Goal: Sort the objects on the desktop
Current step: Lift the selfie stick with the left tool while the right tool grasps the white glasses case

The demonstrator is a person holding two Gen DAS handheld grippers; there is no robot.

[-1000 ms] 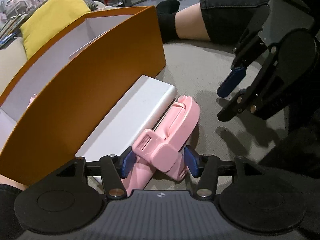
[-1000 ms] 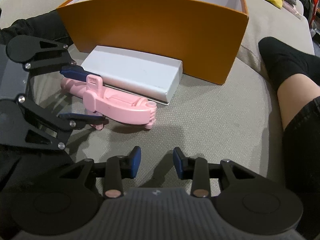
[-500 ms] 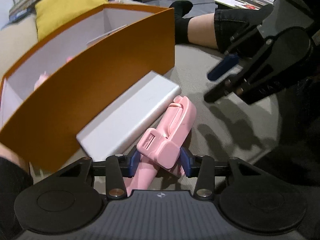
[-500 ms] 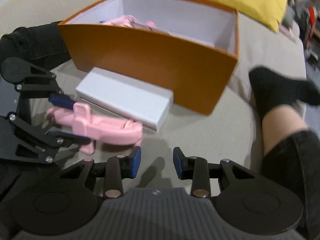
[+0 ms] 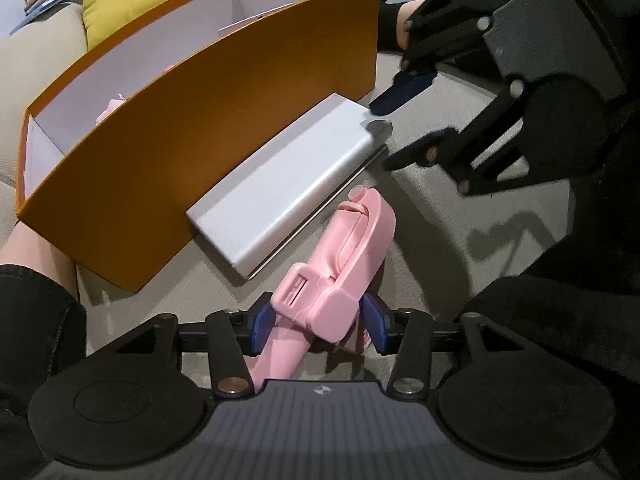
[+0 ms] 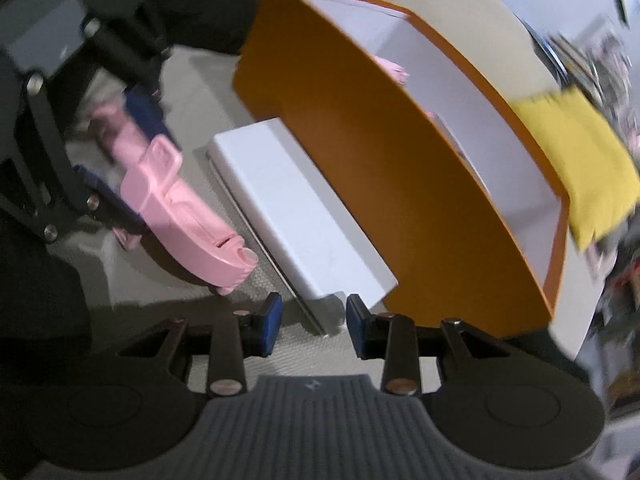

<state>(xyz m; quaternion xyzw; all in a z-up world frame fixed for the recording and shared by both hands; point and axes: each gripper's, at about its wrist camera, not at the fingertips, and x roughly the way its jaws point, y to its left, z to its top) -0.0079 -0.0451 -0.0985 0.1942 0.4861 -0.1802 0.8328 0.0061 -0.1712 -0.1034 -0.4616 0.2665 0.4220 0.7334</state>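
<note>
Left hand-held gripper [image 5: 318, 326] clamped on pink holder [image 5: 340, 264], jaws just loosened. Right hand-held gripper [image 6: 313, 320] half-open, empty, near white box [image 6: 292, 208]. Could drop it short of orange box [image 5: 224, 132].

Left gripper [image 5: 318, 326] jaws just reopening slightly; right gripper [image 6: 313, 322] parted, empty.

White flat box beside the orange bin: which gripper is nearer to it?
Right. The right gripper has its open jaws at the end corner of the white flat box, without gripping it. The left gripper is off the box, its jaws around the pink gadget lying alongside.
</note>
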